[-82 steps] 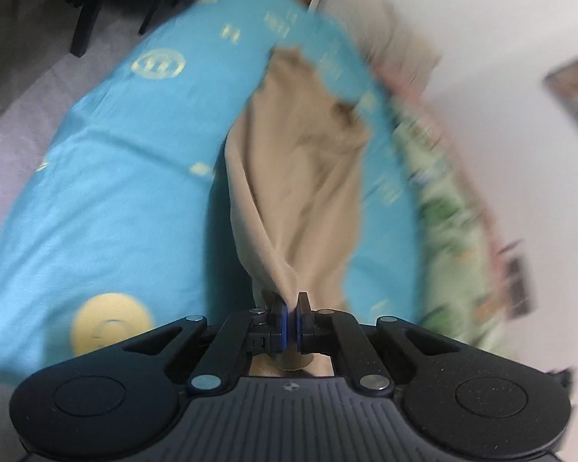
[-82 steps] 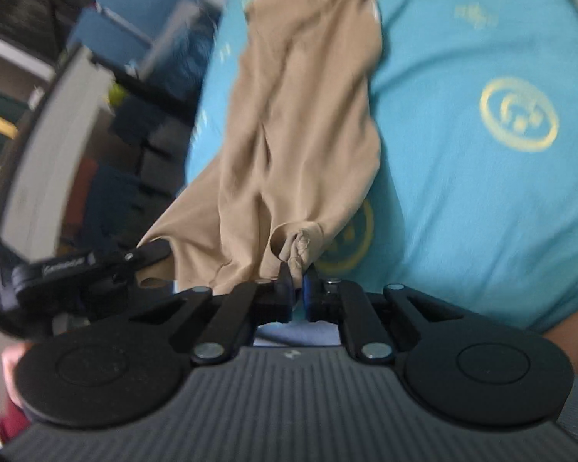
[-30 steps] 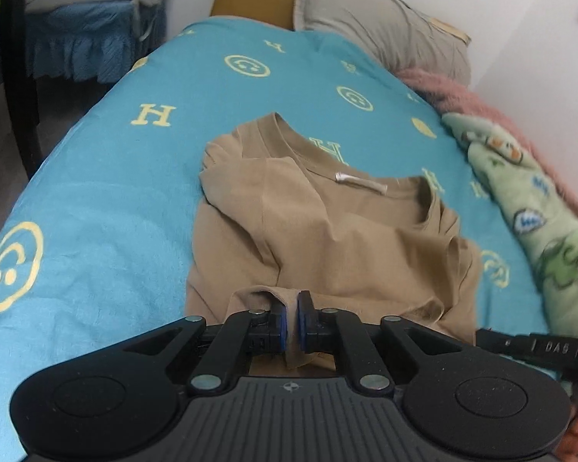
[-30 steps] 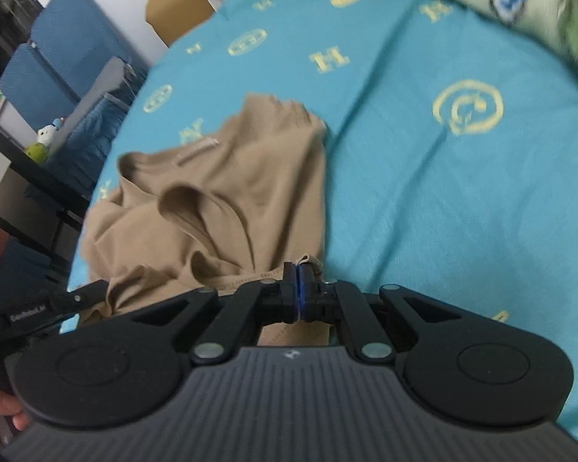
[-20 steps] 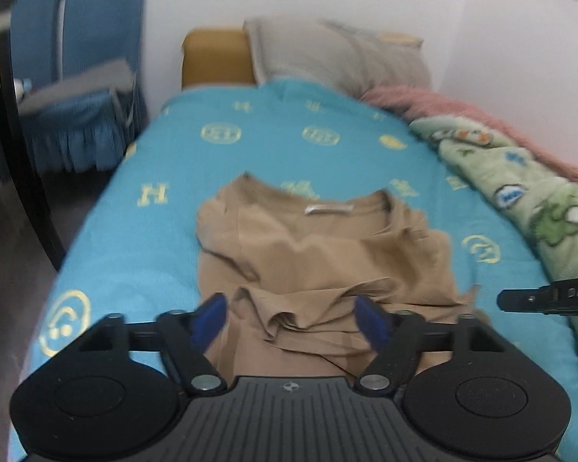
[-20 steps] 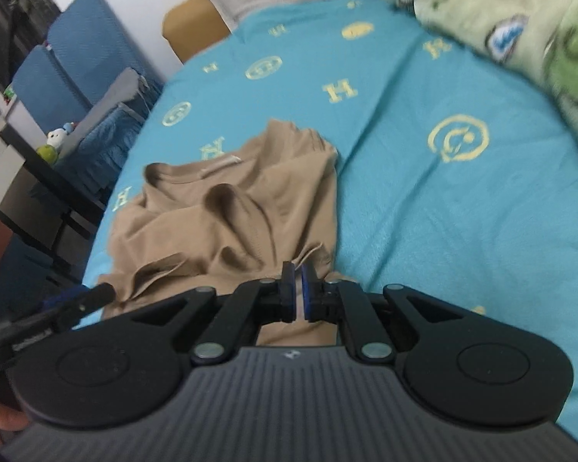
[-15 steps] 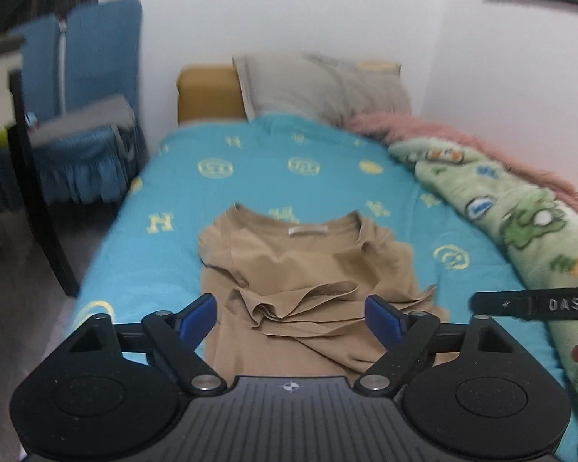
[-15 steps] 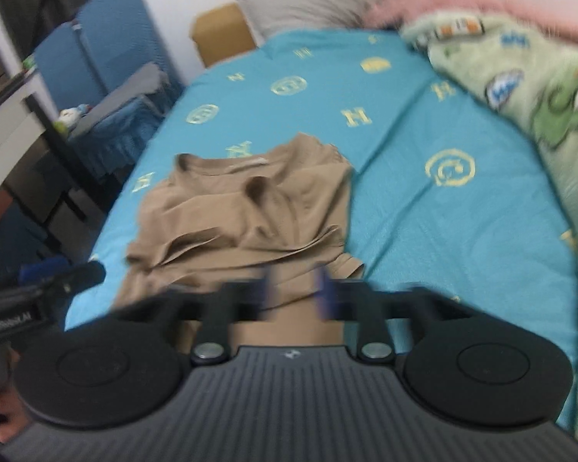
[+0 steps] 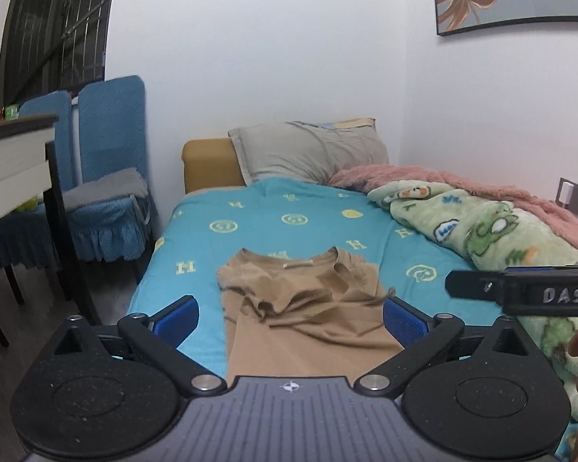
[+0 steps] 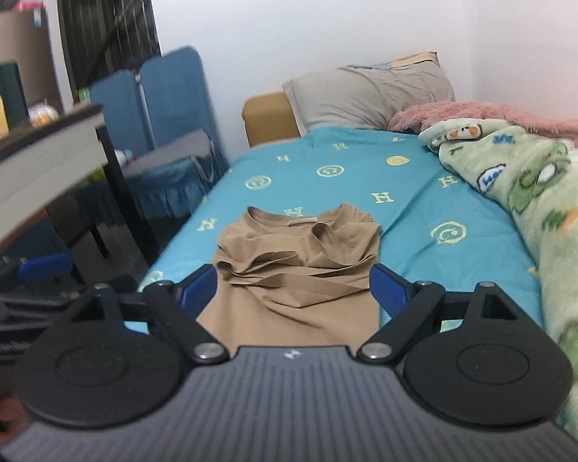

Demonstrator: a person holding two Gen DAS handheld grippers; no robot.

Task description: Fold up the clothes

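A tan T-shirt (image 9: 308, 308) lies rumpled on the turquoise bed sheet (image 9: 273, 219), collar toward the pillow, its lower part bunched in folds. It also shows in the right wrist view (image 10: 300, 265). My left gripper (image 9: 291, 317) is open and empty, held back from the shirt's near edge. My right gripper (image 10: 293, 290) is open and empty too, above the near hem. The right gripper's body shows at the right of the left wrist view (image 9: 520, 292).
A grey pillow (image 9: 308, 154) lies at the head of the bed. A green cartoon blanket (image 9: 493, 238) and a pink fleece (image 9: 462, 184) run along the wall side. Blue chairs (image 9: 104, 177) and a dark-legged table (image 10: 38, 161) stand left of the bed.
Both grippers let go of the shirt, opened wide and pulled back and up from the bed. The shirt now lies loose on the sheet.
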